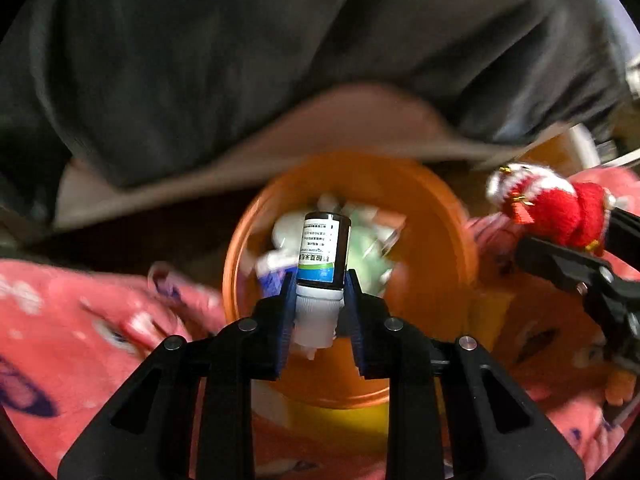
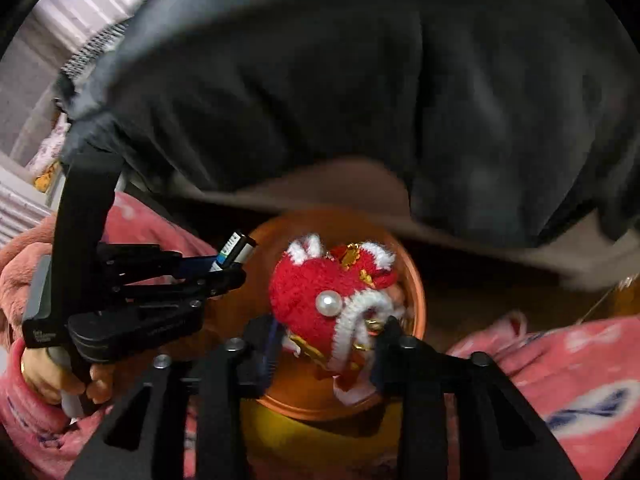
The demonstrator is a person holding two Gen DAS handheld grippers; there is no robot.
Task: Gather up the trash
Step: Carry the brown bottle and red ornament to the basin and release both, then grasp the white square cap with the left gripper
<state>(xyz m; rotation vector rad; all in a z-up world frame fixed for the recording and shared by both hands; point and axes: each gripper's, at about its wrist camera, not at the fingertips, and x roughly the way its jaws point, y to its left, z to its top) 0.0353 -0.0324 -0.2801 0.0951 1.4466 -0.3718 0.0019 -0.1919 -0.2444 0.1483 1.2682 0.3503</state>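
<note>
Left wrist view: you are holding the small bottle (image 1: 322,256) clamped in the left gripper (image 1: 319,304) above the orange bin (image 1: 436,216); the right gripper (image 2: 326,340), jaws partly spread, is cradling the red knitted ornament (image 2: 316,300) there. Next, release both.

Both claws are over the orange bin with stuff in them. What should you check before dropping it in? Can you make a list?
1. Little bottle pinched in left gripper: ok.
2. Bottle above the orange bin: ok.
3. Red knitted toy between right gripper fingers: ok; firmly pinched: cannot tell.
4. Toy above bin: ok.
5. Room left in bin: cannot tell, blurry paper scraps inside.
6. Grippers apart: ok.
</note>
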